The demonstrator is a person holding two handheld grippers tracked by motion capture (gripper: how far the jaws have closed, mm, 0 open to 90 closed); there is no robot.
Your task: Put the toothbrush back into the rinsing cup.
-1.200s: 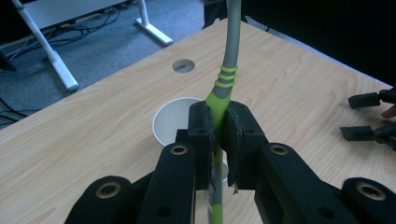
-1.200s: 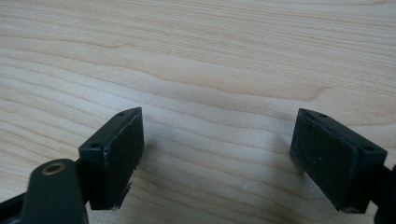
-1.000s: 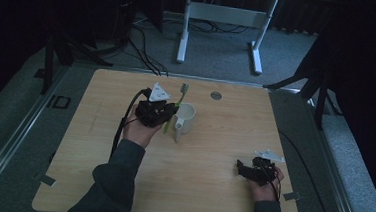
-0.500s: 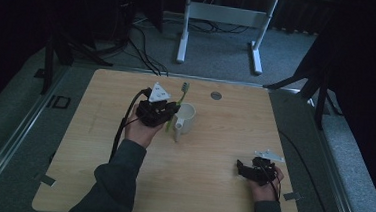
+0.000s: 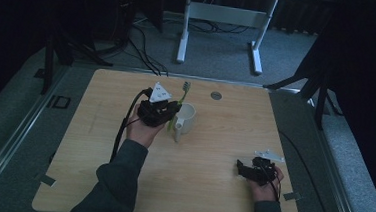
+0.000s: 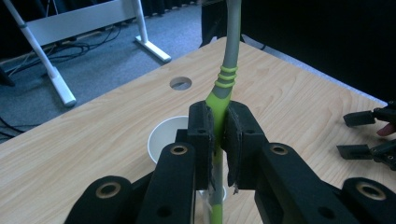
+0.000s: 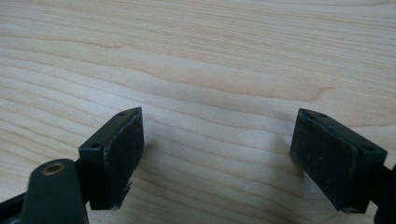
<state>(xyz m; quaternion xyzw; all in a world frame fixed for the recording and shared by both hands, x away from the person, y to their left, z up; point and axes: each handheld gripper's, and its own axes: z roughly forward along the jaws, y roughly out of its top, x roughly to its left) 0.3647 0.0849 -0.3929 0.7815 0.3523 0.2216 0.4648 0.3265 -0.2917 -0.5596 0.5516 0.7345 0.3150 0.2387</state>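
I count one toothbrush (image 5: pixel 178 108) — green and grey, and the sole brush here. One white mug (image 5: pixel 187 118) stands on the tabletop (image 5: pixel 224 138), of which there is also just one, with a single round hole (image 5: pixel 216 95) near its far edge. I hold two hand-held grippers: my left hand-held gripper (image 6: pixel 218 135) and my right hand-held gripper (image 7: pixel 233 158) — each with two black jaws, four in all. Beyond the far edge I see one white metal stand (image 5: pixel 222 18) on two feet.

high view: above, looking forward-down | gripper views: close along tongs | shared: table (image 5: pixel 120 191)
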